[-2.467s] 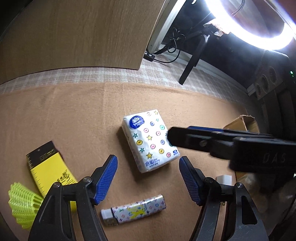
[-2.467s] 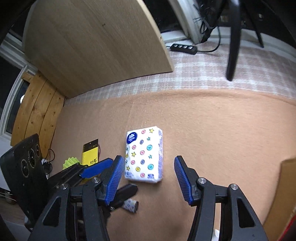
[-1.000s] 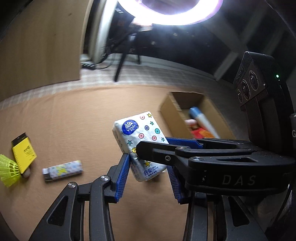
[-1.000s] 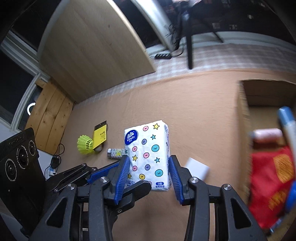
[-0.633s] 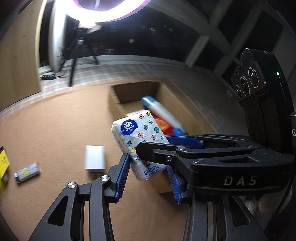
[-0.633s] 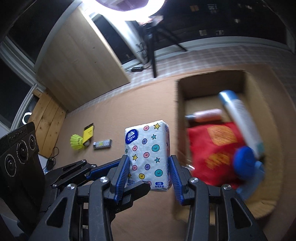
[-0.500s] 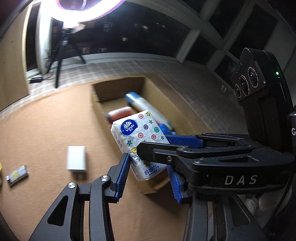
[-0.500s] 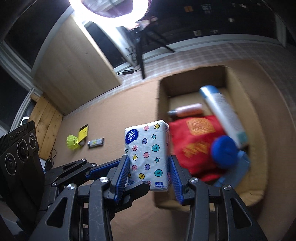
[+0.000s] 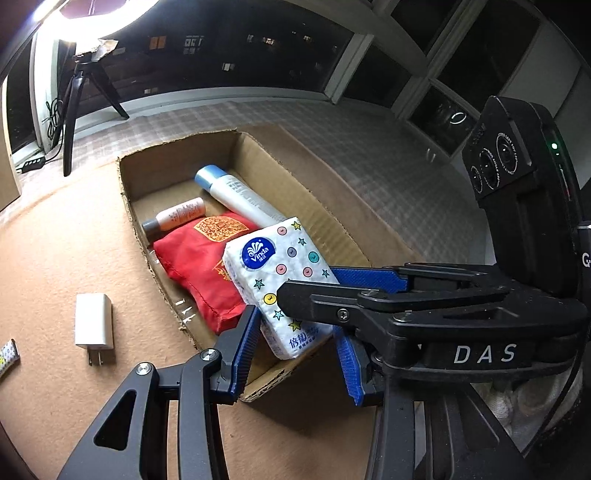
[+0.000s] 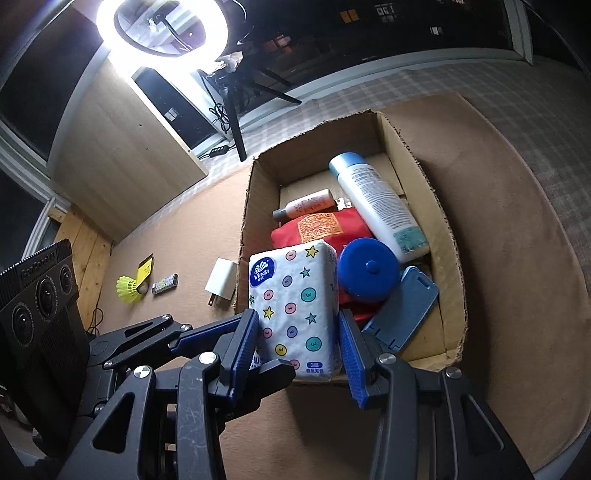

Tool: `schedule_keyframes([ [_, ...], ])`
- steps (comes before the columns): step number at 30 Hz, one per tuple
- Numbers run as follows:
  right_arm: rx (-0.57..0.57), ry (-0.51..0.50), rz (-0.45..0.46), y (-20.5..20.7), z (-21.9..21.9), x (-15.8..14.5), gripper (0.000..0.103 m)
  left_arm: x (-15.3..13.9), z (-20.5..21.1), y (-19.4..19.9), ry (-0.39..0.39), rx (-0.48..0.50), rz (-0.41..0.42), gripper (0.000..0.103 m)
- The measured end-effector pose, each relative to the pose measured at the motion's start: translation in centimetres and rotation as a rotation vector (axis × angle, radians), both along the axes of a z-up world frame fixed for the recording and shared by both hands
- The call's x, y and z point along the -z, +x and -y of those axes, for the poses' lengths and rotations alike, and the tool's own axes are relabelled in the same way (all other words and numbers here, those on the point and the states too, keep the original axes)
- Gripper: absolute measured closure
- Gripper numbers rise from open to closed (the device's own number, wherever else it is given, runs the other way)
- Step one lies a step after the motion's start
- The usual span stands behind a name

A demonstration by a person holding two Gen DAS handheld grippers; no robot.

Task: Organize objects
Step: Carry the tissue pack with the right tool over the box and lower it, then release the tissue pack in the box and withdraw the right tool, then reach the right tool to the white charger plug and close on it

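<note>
A white Vinda tissue pack [image 9: 280,280] with coloured dots and stars is held in the air by both grippers. My left gripper [image 9: 295,350] is shut on its lower end. My right gripper [image 10: 299,350] is shut on its sides; the pack shows there too [image 10: 295,299]. The pack hangs over the near left corner of an open cardboard box [image 9: 258,151], also in the right wrist view [image 10: 450,236]. In the box lie a red pouch [image 9: 195,258], a white spray bottle [image 10: 376,203], a small pink bottle [image 10: 310,205], a blue round lid [image 10: 367,273] and a blue flat case [image 10: 406,310].
On the brown mat left of the box lie a white charger plug [image 9: 93,319], a patterned lighter [image 10: 165,283], a yellow shuttlecock [image 10: 127,290] and a yellow card [image 10: 145,266]. A ring light on a tripod [image 10: 162,26] and a wooden board [image 10: 122,147] stand behind.
Both grippers closed on the tissue pack on the mat, lifted it and carried it right, from beside the lighter to over the box's near left corner.
</note>
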State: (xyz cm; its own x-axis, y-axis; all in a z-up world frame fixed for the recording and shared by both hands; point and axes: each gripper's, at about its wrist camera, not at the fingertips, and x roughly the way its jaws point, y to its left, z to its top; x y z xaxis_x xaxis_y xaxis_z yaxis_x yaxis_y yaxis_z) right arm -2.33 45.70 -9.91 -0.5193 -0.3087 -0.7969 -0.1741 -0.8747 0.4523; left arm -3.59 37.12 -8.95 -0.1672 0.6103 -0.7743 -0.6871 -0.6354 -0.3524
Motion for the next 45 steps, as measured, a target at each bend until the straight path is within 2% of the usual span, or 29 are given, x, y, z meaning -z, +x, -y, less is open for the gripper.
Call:
schedule_keyframes([
  [4, 0.021, 0.023, -0.008, 0.0, -0.2, -0.3, 0.061, 0.1, 0.3, -0.3, -0.012, -0.022, -0.002, 0.042],
  [7, 0.027, 0.023, -0.007, 0.0, -0.3, -0.4, 0.057, -0.1, 0.8, -0.5, -0.009, -0.033, -0.004, 0.042],
  [18, 0.002, 0.04, -0.033, -0.7, 1.9, -1.3, 0.054, -0.5, 4.5, -1.0, -0.034, -0.085, -0.034, 0.042],
  [25, -0.036, 0.023, -0.043, -1.9, 4.7, -1.7, 0.054, -0.3, 10.6, -3.0, -0.061, -0.198, -0.029, 0.033],
  [34, -0.123, 0.028, -0.02, -3.7, 10.8, -0.7, 0.054, 1.2, 20.1, -7.1, -0.105, -0.377, 0.007, 0.03],
  [40, -0.135, 0.049, 0.031, -6.1, 14.4, 1.3, 0.054, 2.7, 24.2, -9.6, -0.129, -0.441, 0.033, 0.03],
  [45, -0.125, 0.057, 0.061, -7.6, 15.6, 2.4, 0.054, 3.3, 27.2, -11.4, -0.123, -0.47, 0.04, 0.03],
])
